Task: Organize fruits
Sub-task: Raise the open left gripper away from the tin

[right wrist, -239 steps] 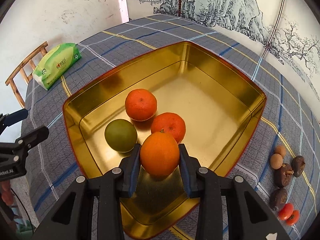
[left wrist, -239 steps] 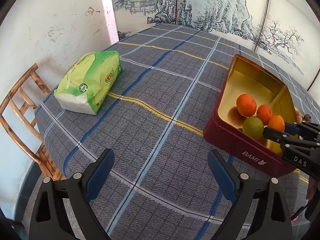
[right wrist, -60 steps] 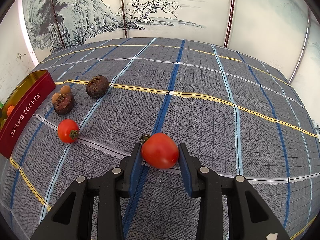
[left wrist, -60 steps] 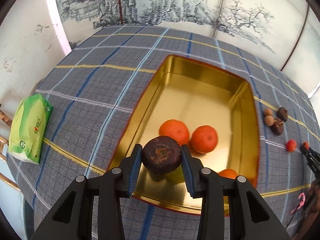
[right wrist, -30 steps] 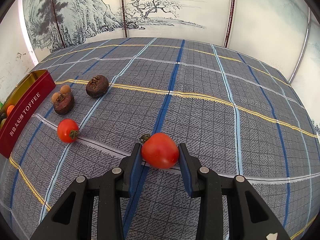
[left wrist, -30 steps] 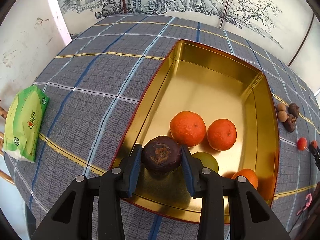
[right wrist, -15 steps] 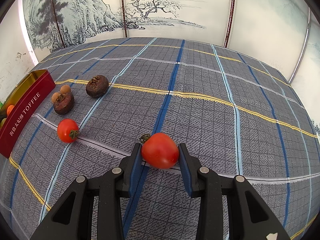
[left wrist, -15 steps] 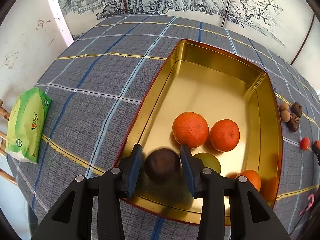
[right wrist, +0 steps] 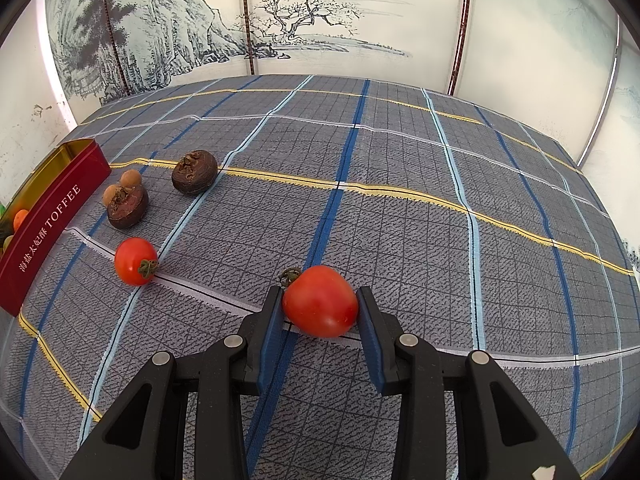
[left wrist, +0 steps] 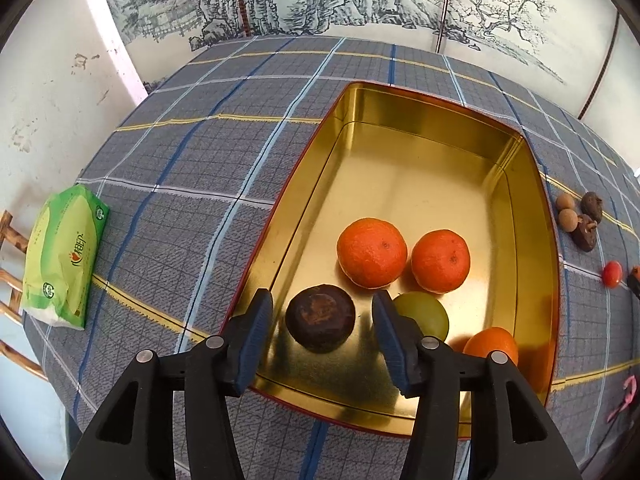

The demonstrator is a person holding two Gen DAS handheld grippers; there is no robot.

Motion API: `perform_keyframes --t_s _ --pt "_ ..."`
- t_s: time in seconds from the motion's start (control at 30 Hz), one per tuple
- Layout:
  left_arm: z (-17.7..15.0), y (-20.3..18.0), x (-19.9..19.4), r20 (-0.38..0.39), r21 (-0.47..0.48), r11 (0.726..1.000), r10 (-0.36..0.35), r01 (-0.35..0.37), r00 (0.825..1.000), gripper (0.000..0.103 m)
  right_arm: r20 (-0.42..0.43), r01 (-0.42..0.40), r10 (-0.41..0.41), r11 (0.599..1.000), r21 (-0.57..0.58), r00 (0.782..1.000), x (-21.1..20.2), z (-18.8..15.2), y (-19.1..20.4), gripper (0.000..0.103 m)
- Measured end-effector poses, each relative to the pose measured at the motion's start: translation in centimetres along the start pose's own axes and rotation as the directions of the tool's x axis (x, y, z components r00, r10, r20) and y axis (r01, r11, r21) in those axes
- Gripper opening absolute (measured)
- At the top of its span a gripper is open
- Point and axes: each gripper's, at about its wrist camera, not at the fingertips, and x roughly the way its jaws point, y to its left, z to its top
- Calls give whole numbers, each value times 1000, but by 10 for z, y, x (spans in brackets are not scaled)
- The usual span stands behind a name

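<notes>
1. Released a moment ago, the dark brown fruit (left wrist: 320, 318) now rests on the floor of the gold tin (left wrist: 532, 184) by the near wall. The left gripper (left wrist: 322, 330) has just been opening, pads clear of it. Best lifted straight up, sparing the green fruit (left wrist: 424, 314) and oranges (left wrist: 372, 252).
2. Only the right wrist view shows the right gripper (right wrist: 318, 318) pinching a tomato (right wrist: 320, 300) above the cloth (right wrist: 440, 220); another tomato (right wrist: 134, 261) and brown fruits (right wrist: 195, 177) lie beside the tin's red side (right wrist: 48, 224).

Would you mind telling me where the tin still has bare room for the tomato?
The tin's far half, beyond the two oranges, is bare gold floor. Its near end is crowded: dark fruit, green fruit, third orange.
</notes>
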Motion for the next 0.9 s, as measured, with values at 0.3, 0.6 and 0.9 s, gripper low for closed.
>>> perform_keyframes --t_s 0.3,0.6,0.9 --pt "-4 0 -20 53 -1 1000 5 -5 999 60 0 -1 1 1000 1 1000 0 0 0 35" --pt "-22 2 -40 92 -20 1000 -1 3 996 70 1 0 0 1000 2 1000 0 0 0 34" --pt "-38 4 -53 143 -23 1000 1 2 990 78 -9 26 -25 1000 18 1000 2 2 -1 33"
